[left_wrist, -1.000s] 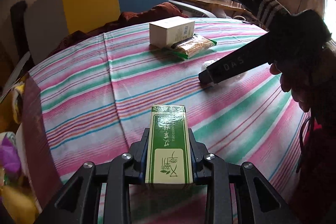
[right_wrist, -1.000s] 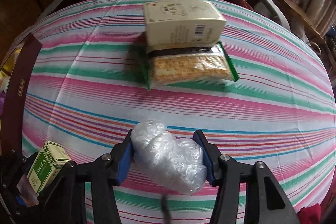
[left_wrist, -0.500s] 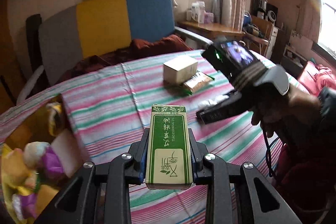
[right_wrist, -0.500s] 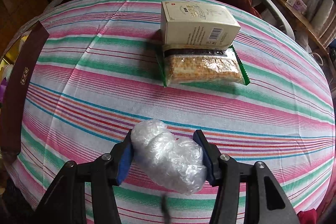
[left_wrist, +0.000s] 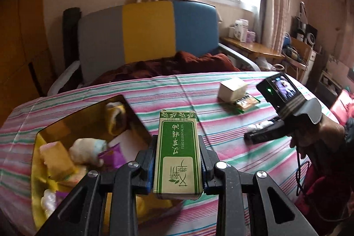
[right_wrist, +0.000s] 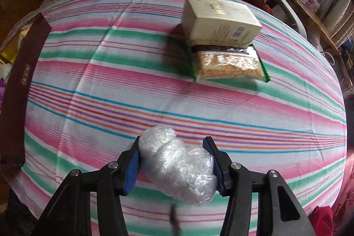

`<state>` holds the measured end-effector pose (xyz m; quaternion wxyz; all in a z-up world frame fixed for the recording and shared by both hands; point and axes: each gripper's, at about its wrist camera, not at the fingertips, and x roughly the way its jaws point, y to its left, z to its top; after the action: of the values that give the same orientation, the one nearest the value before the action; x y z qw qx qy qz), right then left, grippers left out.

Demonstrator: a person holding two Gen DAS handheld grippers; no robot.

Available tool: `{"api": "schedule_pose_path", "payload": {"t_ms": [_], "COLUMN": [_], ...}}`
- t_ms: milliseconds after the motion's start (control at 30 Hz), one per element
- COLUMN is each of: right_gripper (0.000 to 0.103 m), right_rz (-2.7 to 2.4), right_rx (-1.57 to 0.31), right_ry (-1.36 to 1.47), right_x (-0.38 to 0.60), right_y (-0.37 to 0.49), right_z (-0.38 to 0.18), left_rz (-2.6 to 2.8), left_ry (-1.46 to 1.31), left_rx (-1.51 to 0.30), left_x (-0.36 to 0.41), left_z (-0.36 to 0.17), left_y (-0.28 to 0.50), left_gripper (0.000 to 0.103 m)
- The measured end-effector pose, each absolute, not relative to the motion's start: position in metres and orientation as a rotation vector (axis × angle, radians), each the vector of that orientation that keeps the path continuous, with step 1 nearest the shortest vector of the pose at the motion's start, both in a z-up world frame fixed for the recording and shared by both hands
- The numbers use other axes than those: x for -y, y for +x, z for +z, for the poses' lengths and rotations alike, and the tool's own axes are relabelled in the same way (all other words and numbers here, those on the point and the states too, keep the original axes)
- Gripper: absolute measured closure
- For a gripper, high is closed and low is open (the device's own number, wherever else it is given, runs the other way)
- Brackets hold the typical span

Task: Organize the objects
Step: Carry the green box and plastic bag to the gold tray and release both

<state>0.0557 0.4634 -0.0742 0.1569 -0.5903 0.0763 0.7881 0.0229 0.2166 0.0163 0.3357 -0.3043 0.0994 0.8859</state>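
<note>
The left hand-held gripper (left_wrist: 178,166) was clamped on a green box (left_wrist: 178,154), its blue pads pressed to the box's long sides. The box stood on end between the jaws, its printed face toward the camera, and was held off the table (left_wrist: 221,147) over the near edge of an open case (left_wrist: 66,125). The case, dark outside and lined in yellow, lay on the striped cloth at the table's left end and held soft yellow, white and purple packets, too blurred to tell apart.

The right hand-held gripper (right_wrist: 173,157) was closed on a plastic wad (right_wrist: 177,163), a crumpled clear bundle squeezed between its pads and bulging out below and to the right of them. It pointed steeply down at the cloth, near the table's front edge. From the left wrist view the person's hand (left_wrist: 314,132) could be seen around its handle, with a small lit screen on top.

Farther across the table, well apart from both grippers, a cream carton (right_wrist: 219,19) lay with its near edge resting on a cracker pack (right_wrist: 227,64). A striped chair (left_wrist: 148,34) stood behind the table, a dark red cloth heaped on its seat.
</note>
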Motion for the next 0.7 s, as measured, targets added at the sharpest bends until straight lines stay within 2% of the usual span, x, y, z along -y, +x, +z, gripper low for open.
{"api": "schedule_pose_path", "payload": {"t_ms": [400,700], "right_gripper": [0.049,0.049], "right_rz": [2.372,2.669], "right_rx": [-0.343,-0.441], "right_ry": [-1.696,-1.521], "right_x": [-0.387,-0.331], "right_y": [0.057,0.040], "right_z": [-0.056,0.000], "left_rz": [2.403,2.535], "left_ry": [-0.882,-0.953], "left_rx": [-0.151,-0.029], "left_x": [-0.150,-0.076], "left_z": [0.002,-0.004], "left_y": [0.000,-0.021], "left_gripper": [0.072,0.072]}}
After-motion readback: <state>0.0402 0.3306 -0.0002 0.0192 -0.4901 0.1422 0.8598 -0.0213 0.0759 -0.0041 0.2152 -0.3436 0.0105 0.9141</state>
